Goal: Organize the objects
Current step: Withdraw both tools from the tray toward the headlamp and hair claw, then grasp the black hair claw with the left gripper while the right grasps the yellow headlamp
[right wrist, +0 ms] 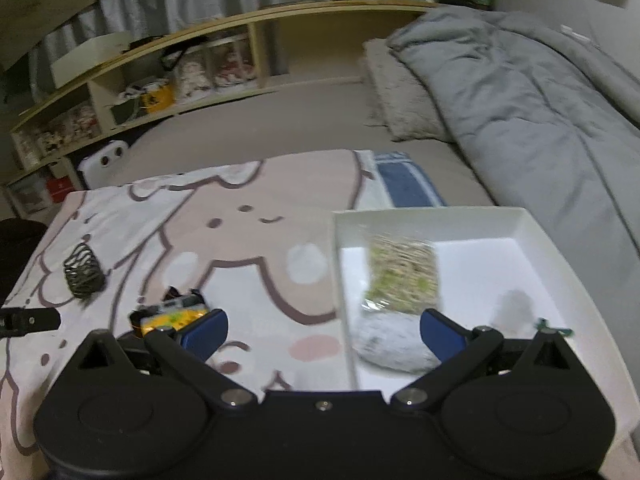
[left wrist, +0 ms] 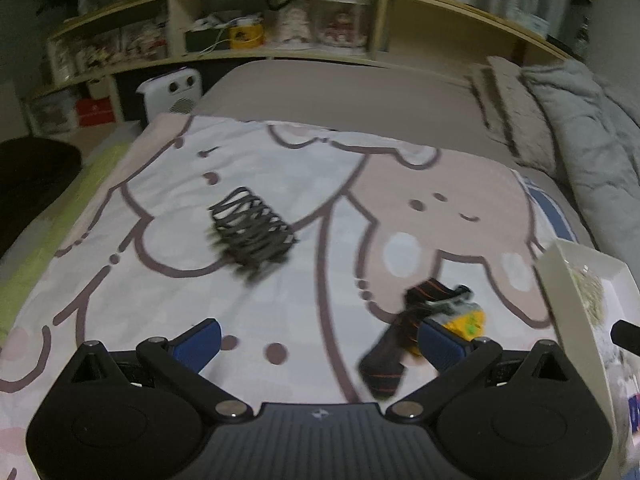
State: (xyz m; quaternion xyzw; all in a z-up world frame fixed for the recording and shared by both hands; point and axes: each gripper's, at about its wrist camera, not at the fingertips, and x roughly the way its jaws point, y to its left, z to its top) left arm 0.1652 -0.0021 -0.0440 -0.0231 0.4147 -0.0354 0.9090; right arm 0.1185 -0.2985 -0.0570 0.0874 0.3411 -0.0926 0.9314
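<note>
A black coiled mesh holder (left wrist: 251, 230) lies on its side on the cartoon blanket (left wrist: 280, 300), ahead of my open, empty left gripper (left wrist: 320, 340). A yellow toy with a black-orange strap (left wrist: 460, 316) lies by the left gripper's right finger. In the right wrist view the toy (right wrist: 172, 316) sits by the left finger of my open, empty right gripper (right wrist: 323, 330). A white tray (right wrist: 552, 248) holds a clear bag of greenish bits (right wrist: 402, 276) and a grey-white bundle (right wrist: 394, 340). The holder (right wrist: 83, 274) lies far left.
The blanket covers a bed (left wrist: 340, 96) with a grey duvet (right wrist: 520, 100) and pillow (right wrist: 400, 92) at the right. A wooden shelf unit (left wrist: 280, 32) with boxes and figures runs along the far side. A white heater (left wrist: 170, 94) stands beside the bed.
</note>
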